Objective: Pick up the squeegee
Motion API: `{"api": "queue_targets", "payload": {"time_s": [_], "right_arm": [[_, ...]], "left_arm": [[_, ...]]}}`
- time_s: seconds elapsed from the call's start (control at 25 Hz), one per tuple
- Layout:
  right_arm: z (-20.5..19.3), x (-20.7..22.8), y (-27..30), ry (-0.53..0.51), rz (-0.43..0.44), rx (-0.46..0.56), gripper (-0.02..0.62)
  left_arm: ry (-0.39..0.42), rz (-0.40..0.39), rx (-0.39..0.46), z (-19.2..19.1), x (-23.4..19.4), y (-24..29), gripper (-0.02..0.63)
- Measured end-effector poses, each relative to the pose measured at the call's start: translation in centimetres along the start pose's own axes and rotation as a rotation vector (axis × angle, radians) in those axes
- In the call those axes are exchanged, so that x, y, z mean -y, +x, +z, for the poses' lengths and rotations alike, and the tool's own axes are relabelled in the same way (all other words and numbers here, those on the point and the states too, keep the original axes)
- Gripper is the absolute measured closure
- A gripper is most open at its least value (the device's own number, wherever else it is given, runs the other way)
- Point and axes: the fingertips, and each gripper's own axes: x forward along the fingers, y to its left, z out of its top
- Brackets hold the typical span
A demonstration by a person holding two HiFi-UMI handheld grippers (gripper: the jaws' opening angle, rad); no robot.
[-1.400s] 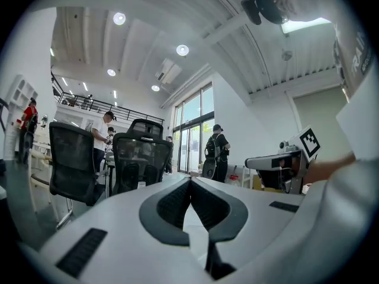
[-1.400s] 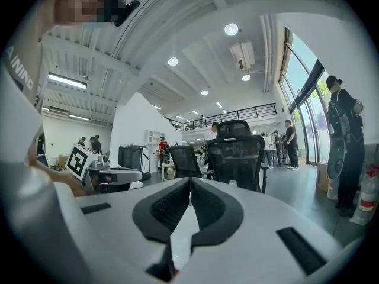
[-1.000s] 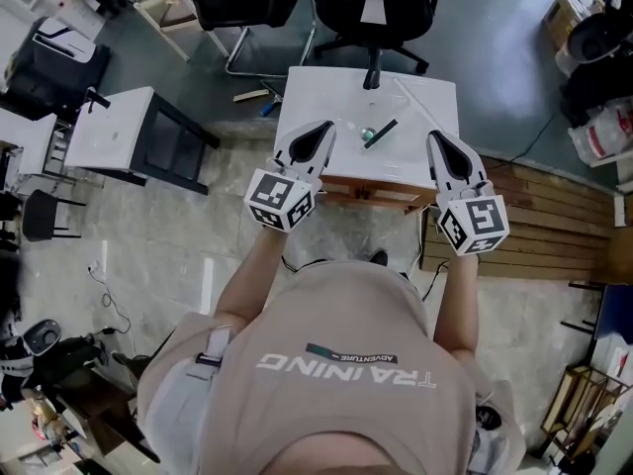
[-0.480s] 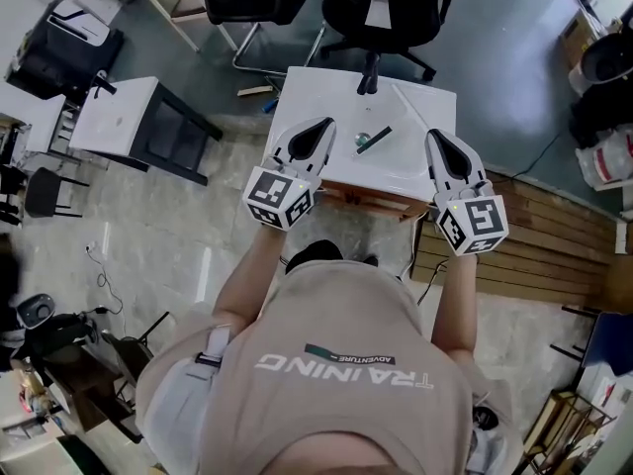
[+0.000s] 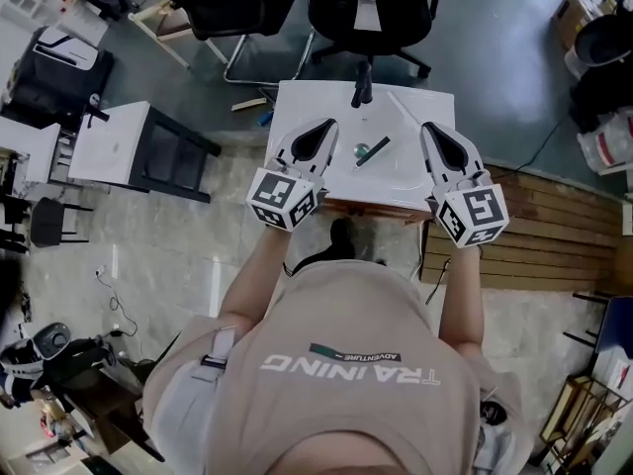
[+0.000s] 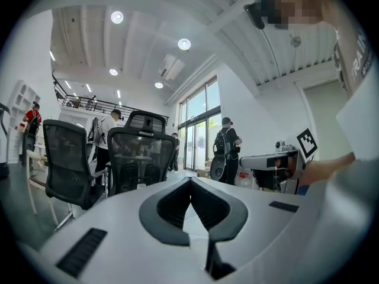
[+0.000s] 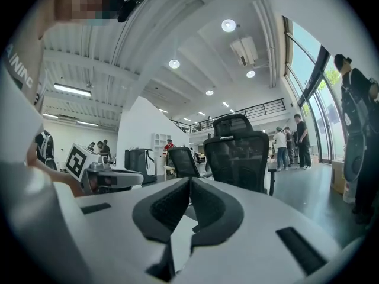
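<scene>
Pickup not yet begun. Squeegee is lying mid-surface, untouched. Left hand-held gripper and right hand-held gripper are hovering over the near edge, both closed, empty.

Open white table around the squeegee; office chair just beyond far edge.

In the head view, the dark bar on the worktop and the round greenish bit at its end are too small for me to name. My left gripper and right gripper cover the worktop's near corners. In each gripper view, the gripper's own body hides whatever lies below.
</scene>
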Motion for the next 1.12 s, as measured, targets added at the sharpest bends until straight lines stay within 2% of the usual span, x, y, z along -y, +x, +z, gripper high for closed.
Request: {"api": "queue_targets", "payload": {"time_s": [0.2,0.64,0.88,1.12], "right_arm": [[2.0,1.3,3.6,-0.037,-0.033,0.01,0.56],[1.7,2.2,8.7,-0.038,-0.121,0.001,0.56],[1.6,2.6,10.8,-0.064,-0.132,-0.027,0.56],[1.2,3.2,11.2,-0.065,-0.135,-0.041,0.56]], "left_arm": [[0.019,-0.048,0.017,1.0,-2.8,3.0,0.594],[0.035,-0.159,-0.002,0.4,-7.2,6.0,0.594],[0.006,-0.166,0.011,0.0,-9.4,6.9,0.594],[-0.029,-0.186,-0.008,-1.5,-8.9,8.0,0.594]]}}
